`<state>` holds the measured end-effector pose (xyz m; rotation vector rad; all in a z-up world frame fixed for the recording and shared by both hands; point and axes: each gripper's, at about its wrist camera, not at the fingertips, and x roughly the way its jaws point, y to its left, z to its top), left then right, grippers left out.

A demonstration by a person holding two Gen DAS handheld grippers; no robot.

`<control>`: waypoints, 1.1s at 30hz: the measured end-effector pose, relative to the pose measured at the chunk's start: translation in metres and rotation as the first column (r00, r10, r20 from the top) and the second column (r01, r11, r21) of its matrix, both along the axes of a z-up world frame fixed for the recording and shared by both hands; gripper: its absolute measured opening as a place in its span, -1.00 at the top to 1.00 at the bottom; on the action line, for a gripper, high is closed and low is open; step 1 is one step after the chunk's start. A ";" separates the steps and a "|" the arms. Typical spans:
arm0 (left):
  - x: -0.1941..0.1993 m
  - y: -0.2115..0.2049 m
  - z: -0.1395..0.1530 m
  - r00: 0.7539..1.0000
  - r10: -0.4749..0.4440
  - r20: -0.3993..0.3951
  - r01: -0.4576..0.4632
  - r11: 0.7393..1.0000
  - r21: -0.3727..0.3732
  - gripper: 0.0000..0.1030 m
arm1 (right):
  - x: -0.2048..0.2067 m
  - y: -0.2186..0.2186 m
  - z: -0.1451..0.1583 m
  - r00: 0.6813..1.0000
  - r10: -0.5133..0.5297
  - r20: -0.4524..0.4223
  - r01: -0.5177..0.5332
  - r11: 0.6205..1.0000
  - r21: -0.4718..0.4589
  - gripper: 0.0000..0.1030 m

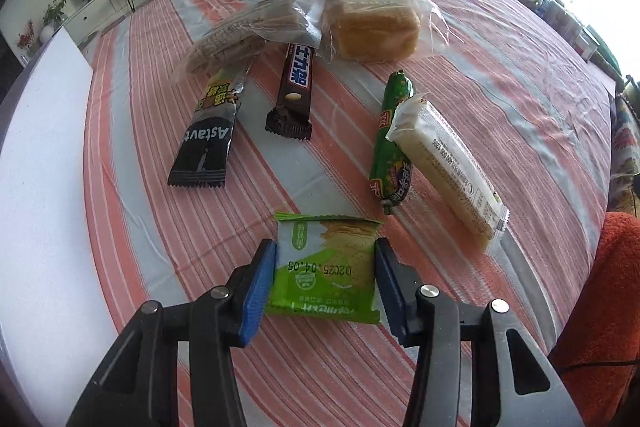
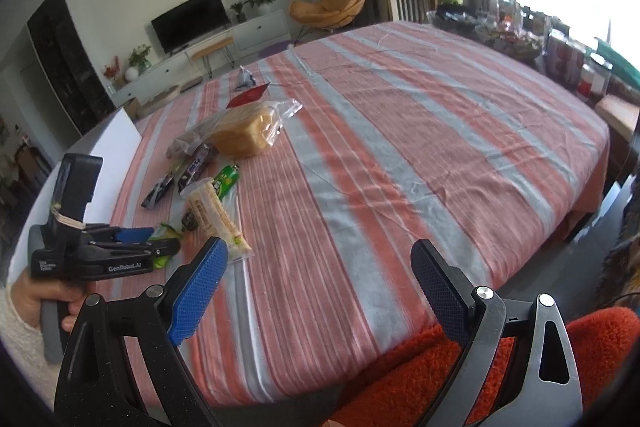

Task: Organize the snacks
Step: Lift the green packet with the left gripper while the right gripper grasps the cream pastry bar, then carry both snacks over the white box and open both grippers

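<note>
Nearest on the striped cloth (image 1: 500, 67), the green cracker packet (image 1: 326, 267) sits between the left gripper (image 1: 325, 281) pads, apparently pinched; light, crinkly, brittle inside, so grip its side edges gently. Right gripper (image 2: 320, 291) gapes wide, empty.

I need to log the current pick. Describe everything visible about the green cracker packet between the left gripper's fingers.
The green cracker packet is a small square foil pouch, green and white, showing a cracker picture and the printed date D2025.04.05. It lies flat on the striped tablecloth, crimped ends near and far. The left gripper straddles it, blue pads at its two sides.
</note>
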<state>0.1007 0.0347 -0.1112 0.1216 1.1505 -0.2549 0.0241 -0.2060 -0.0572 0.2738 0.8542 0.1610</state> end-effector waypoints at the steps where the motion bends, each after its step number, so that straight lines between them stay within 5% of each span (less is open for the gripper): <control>1: -0.004 0.003 0.001 1.000 0.017 0.002 -0.017 1.000 -0.025 0.06 | 0.013 0.002 -0.005 0.997 0.047 -0.060 -0.045 0.999 0.025 -0.84; 4: -0.021 0.015 0.014 0.997 0.076 0.032 -0.072 0.991 -0.113 0.06 | 0.052 0.033 -0.022 0.958 0.203 -0.201 -0.210 0.978 -0.013 -0.81; 9: -0.050 0.037 0.050 0.983 0.158 0.097 -0.131 0.962 -0.240 0.06 | 0.090 0.111 -0.040 0.902 0.348 -0.256 -0.393 0.907 -0.151 -0.79; 14: -0.077 0.058 0.086 0.965 0.209 0.158 -0.150 0.936 -0.320 0.06 | 0.109 0.152 -0.061 0.875 0.373 -0.310 -0.443 0.874 -0.200 -0.74; 16: -0.087 0.066 0.097 0.959 0.219 0.179 -0.150 0.931 -0.333 0.06 | 0.105 0.153 -0.058 0.895 0.349 -0.279 -0.419 0.871 -0.256 -0.11; 17: -0.091 0.069 0.101 0.956 0.224 0.187 -0.151 0.929 -0.338 0.05 | 0.102 0.151 -0.056 0.899 0.341 -0.273 -0.414 0.865 -0.283 0.41; 26: -0.108 0.092 0.129 0.941 0.263 0.212 -0.157 0.896 -0.416 0.05 | 0.083 0.089 -0.027 0.937 0.255 -0.238 -0.273 0.961 -0.045 0.42; 33: -0.116 0.123 0.169 0.905 0.309 0.292 -0.164 0.887 -0.432 0.05 | 0.070 0.098 0.037 0.953 0.276 -0.126 -0.271 0.961 0.053 0.42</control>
